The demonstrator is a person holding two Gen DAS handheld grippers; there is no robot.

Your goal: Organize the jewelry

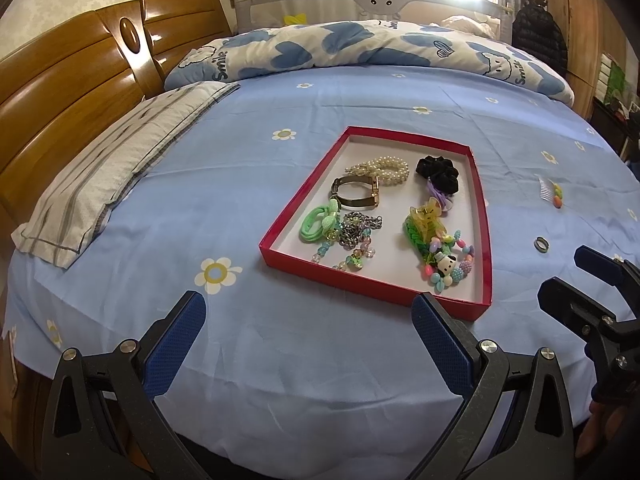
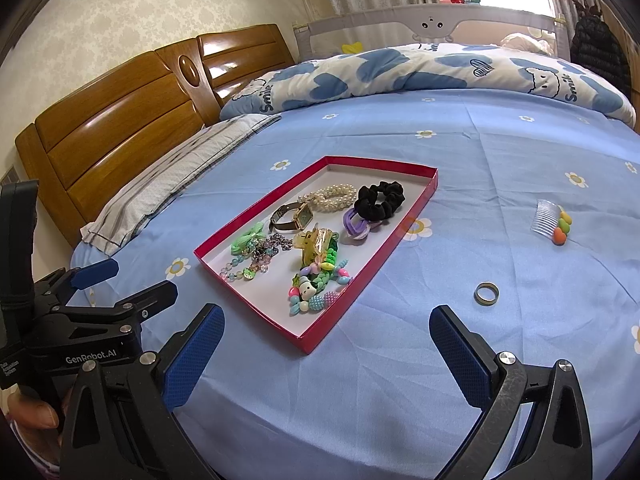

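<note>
A red tray [image 1: 296, 196] [image 2: 404, 224] lies on the blue bedsheet. It holds a pearl bracelet [image 1: 380, 170] [image 2: 332, 197], a watch [image 1: 356, 194] [image 2: 294, 216], a black scrunchie [image 1: 438, 172] [image 2: 380, 198], hair ties, bead bracelets and a yellow claw clip [image 1: 426, 216] [image 2: 314, 242]. A metal ring [image 1: 541, 245] [image 2: 486, 293] and a clear comb with coloured beads [image 1: 551, 194] [image 2: 554, 220] lie on the sheet right of the tray. My left gripper [image 1: 308, 308] is open and empty, near the tray's front edge. My right gripper [image 2: 326, 320] is open and empty, the ring just beyond its right finger.
A striped pillow [image 1: 112, 172] lies at the left by the wooden headboard [image 1: 72, 92]. A folded blue-and-white quilt [image 1: 360, 48] lies across the far side of the bed. Each gripper shows in the other's view, the right [image 1: 600, 304] and the left [image 2: 92, 292].
</note>
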